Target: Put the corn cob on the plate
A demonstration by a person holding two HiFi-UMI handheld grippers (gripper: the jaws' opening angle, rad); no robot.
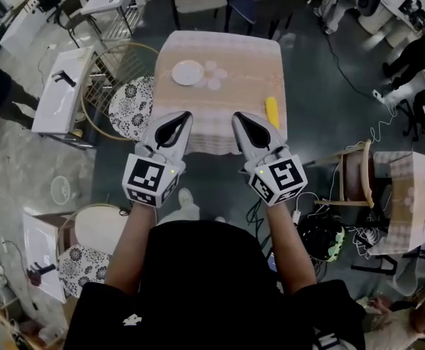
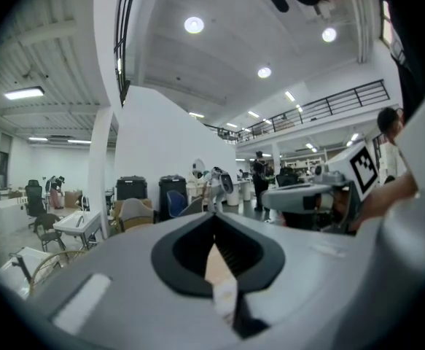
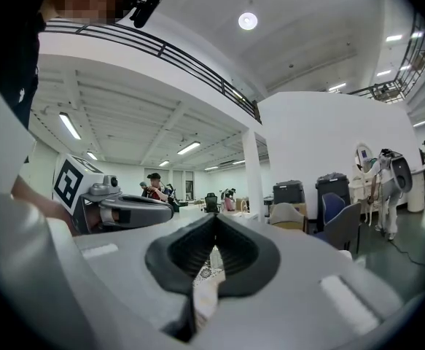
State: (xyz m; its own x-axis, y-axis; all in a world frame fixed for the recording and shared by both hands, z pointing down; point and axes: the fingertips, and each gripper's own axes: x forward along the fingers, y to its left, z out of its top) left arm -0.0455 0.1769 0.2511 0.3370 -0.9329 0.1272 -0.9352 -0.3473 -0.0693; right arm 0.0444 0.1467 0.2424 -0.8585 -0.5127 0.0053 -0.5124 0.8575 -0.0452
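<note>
**Head view.** The corn cob (image 1: 272, 112) lies on the surface (image 1: 248, 64) close to its near right corner. Its long axis runs roughly from 12 to 6 o'clock. The right gripper (image 1: 240, 120) is at the near edge, with the cob at about 3 o'clock from its tips, so the right hand is clearly the nearer one. The left gripper (image 1: 183, 119) is parallel to it, further from the cob. Both point towards 12 o'clock and both pairs of jaws are closed on nothing. The plate (image 1: 187, 72) is empty and sits at about 11 o'clock from the cob, well apart from it, in the far left part of the surface. The coming move calls for the right jaws to open and swing towards 3 o'clock, closing across the cob's short axis (a judgement; height above the cloth cannot be read here). The surface carries a pale checked cloth. A chair with a patterned seat (image 1: 130, 108) is at its left, and the floor (image 1: 321, 71) around it is dark.

**Left gripper view.** The jaws meet at the tips, with nothing between them. The right gripper shows at 3 o'clock. Neither cob nor plate is in view. Beyond is a large hall with a white column (image 2: 99, 173) and ceiling lamps.

**Right gripper view.** The jaws are shut and empty. The left gripper shows at 9 o'clock. The cob is not in view.
</note>
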